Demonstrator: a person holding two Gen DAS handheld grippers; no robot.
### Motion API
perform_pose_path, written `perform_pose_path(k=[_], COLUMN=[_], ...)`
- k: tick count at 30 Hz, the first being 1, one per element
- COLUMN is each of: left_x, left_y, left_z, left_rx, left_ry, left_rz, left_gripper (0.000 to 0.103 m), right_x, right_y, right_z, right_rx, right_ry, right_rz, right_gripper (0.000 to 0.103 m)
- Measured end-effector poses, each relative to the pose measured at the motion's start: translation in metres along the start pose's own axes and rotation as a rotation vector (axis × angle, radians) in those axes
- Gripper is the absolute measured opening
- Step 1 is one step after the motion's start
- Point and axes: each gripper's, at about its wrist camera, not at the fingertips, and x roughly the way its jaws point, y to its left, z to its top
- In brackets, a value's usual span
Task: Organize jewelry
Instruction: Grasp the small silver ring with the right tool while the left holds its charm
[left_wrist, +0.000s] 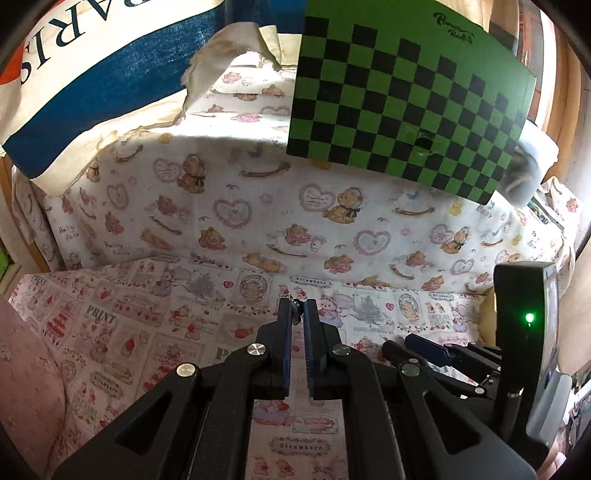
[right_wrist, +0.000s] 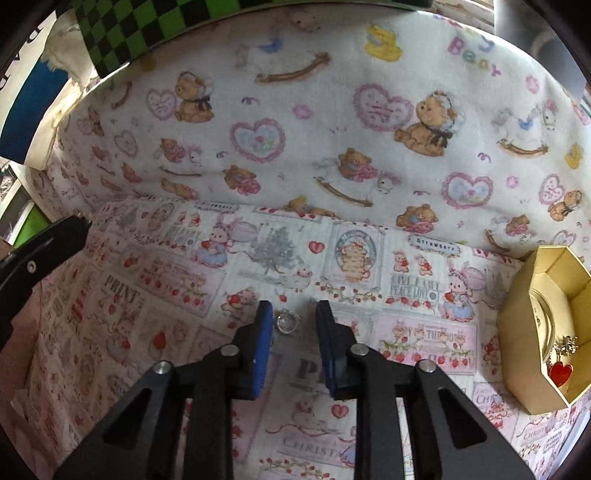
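The right gripper (right_wrist: 291, 325) had its fingers open around a small ring (right_wrist: 286, 322) lying on the tabletop (right_wrist: 406, 321), the left gripper (left_wrist: 298, 314) pinched some tiny trinket (left_wrist: 296, 309), so next I'd guess squeeze and carry to the gold box (right_wrist: 517, 321).

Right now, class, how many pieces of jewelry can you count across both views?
3 visible: a small piece pinched in the left gripper, a ring on the cloth between the right gripper fingers, a heart pendant in the gold box. More may be hidden there.
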Motion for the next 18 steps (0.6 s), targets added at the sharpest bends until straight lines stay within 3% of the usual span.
perform_pose_path(k=[3, 9, 18], left_x=[0.002, 0.010, 0.008], left_y=[-0.002, -0.007, -0.001], left_z=[-0.001, -0.004, -0.004], left_rx=[0.013, 0.037, 0.013], left_ry=[0.002, 0.016, 0.007], left_rz=[0.006, 0.021, 0.004], left_gripper=[0.005, 0.005, 0.005], right_x=[0.001, -0.016, -0.045], right_y=[0.004, -0.017, -0.045], right_z=[-0.005, -0.020, -0.033], right_rx=[-0.029, 0.001, 0.007], right_ry=[-0.010, 0.009, -0.061], right_rz=[-0.026, 0.021, 0.065], right_gripper=[0.013, 0.006, 0.006])
